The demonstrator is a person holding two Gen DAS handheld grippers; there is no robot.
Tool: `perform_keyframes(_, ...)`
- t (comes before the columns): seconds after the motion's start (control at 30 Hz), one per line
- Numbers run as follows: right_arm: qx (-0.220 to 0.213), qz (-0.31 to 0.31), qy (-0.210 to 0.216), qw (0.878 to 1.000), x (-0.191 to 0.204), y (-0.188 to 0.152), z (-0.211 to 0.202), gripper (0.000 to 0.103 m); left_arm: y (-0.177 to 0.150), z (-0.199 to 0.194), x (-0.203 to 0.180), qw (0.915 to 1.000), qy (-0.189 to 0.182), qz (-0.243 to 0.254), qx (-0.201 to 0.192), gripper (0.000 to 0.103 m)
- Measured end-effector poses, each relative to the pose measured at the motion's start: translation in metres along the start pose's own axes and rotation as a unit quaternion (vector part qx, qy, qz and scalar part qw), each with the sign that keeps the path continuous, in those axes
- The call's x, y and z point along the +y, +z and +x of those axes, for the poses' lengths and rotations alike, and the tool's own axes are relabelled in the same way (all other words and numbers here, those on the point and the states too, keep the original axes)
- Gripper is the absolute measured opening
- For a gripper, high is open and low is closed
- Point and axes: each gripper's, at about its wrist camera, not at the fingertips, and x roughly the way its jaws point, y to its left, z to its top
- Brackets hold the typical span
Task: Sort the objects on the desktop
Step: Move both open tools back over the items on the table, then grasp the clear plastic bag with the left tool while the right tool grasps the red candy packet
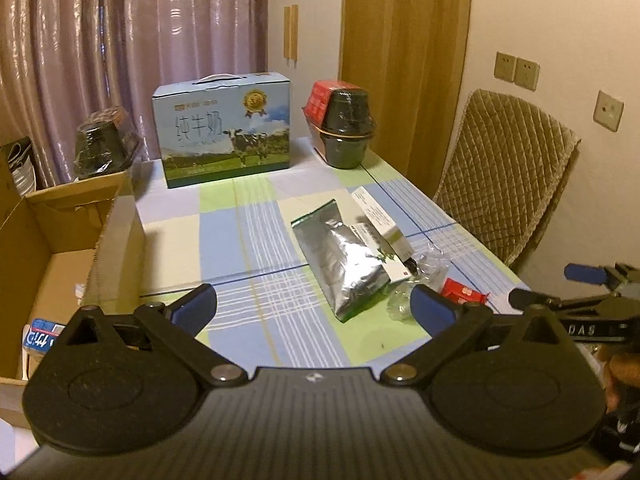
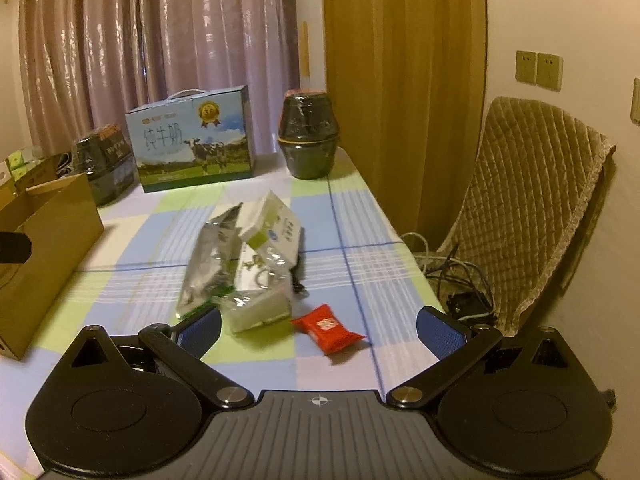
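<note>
1. Left gripper (image 1: 315, 310): I read the jaws as spread wide with nothing between them. It hangs above the near part of the desk (image 1: 248, 236), which carries a checked cloth in blue, green and white.

2. Right gripper (image 2: 319, 326): jaws likewise apart and empty. In its own view the red snack packet (image 2: 328, 330) lies on the desk between the two fingertips, untouched by either pad.

3. Items to sort, grouped at the middle of the desk:
- a silver foil pouch (image 1: 344, 260), lying flat;
- a white and green carton (image 1: 382, 224), resting partly on the pouch;
- a crumpled clear plastic wrapper (image 1: 424, 276), just beside the pouch;
- the red snack packet, on the near right of the group.

4. Cardboard box (image 1: 52, 248): it stands open at the left edge of the desk. A blue and white item (image 1: 40, 332) lies inside near its front corner.

5. Far end of the desk: a milk gift carton (image 1: 224, 128) printed with a cow, and to its right a dark wrapped pot (image 1: 348, 128) with a red pack (image 1: 320, 96) behind it. A second dark wrapped pot (image 1: 102, 144) stands to the left, behind the cardboard box.

6. A quilted chair (image 2: 532, 208) stands off the right side of the desk.
</note>
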Motion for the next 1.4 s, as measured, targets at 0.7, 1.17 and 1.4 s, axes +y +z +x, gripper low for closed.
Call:
perform_keyframes(0.7,0.064,-0.058,0.032,0.996,-0.030,-0.010,0.070,0.100,-0.030,0.106,-0.064,0.9892,-0.082,0.112,0.048,0.089)
perform_keyframes(1.17,0.102,-0.078,0.045,0.991,-0.034,-0.014,0.107,0.072,-0.027,0.168,-0.085,0.9733,-0.128,0.172,0.082,0.066)
perform_keyframes(1.4,0.106,-0.081,0.050,0.990,-0.035,-0.014,0.115,0.068,-0.025,0.193,-0.089,0.9680,-0.137,0.189,0.092,0.062)
